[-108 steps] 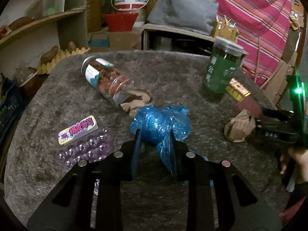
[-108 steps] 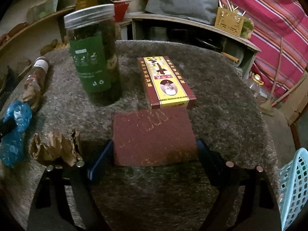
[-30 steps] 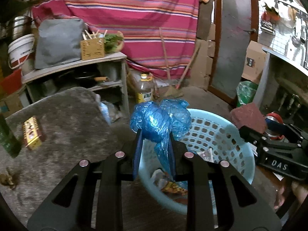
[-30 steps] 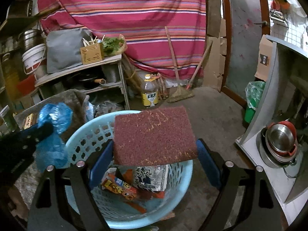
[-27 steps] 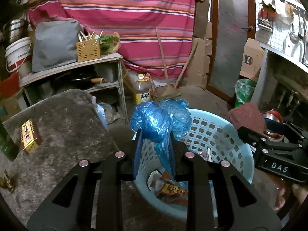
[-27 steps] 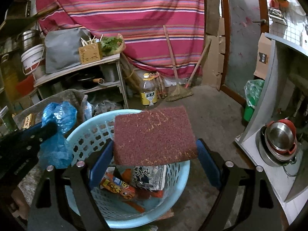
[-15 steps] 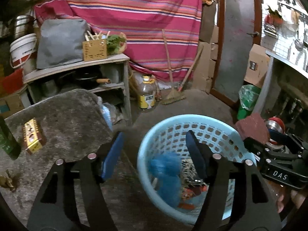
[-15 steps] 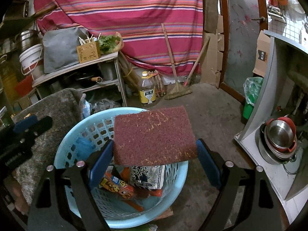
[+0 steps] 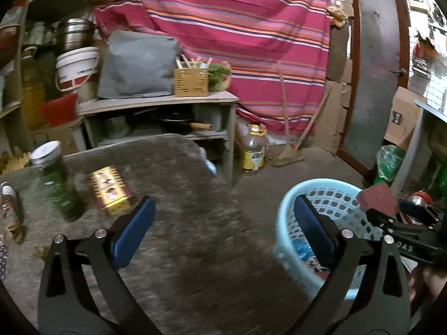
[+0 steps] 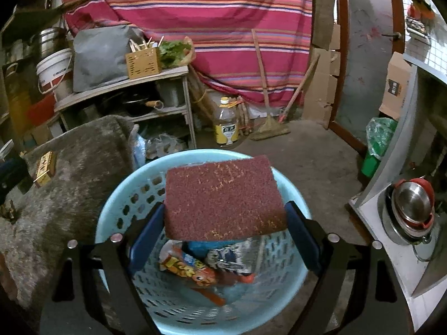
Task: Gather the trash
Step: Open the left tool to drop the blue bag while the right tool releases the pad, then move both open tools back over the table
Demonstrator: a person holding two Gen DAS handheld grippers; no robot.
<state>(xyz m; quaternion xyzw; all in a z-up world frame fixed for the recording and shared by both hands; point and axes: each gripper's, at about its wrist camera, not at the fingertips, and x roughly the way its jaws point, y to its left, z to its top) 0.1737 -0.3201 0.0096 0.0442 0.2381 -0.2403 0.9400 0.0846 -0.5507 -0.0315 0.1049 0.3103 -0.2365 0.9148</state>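
The dark red scouring pad (image 10: pixel 223 201) sits clamped flat between the blue pads of my right gripper (image 10: pixel 223 223), in the centre of the right wrist view and directly above the light blue basket (image 10: pixel 293 201) that fills the lower middle of that frame. Under it, in the basket, lie an orange snack wrapper (image 10: pixel 187 270), a dark printed packet (image 10: pixel 227 259) and a bit of blue plastic (image 10: pixel 204 244) just showing below the pad's front edge. So I judge that I am at the drop-off step for this piece: the pad is over the opening and only needs letting go, which calls for spreading the right jaws so it falls clear inside the rim rather than catching on it. My left gripper (image 9: pixel 223 231) has just been opening and now stands wide with nothing between its pads; in the left wrist view it looks out over the grey felt-covered table (image 9: pixel 181 181), with the basket (image 9: pixel 329 192) at the lower right. On that table, at the left of the frame, stand a green jar (image 9: pixel 56 181) and a yellow and red box (image 9: pixel 111 189), with crumpled brown scraps (image 9: pixel 12 229) at the far left edge. I reckon those scraps are the next trash for the free left gripper to fetch.
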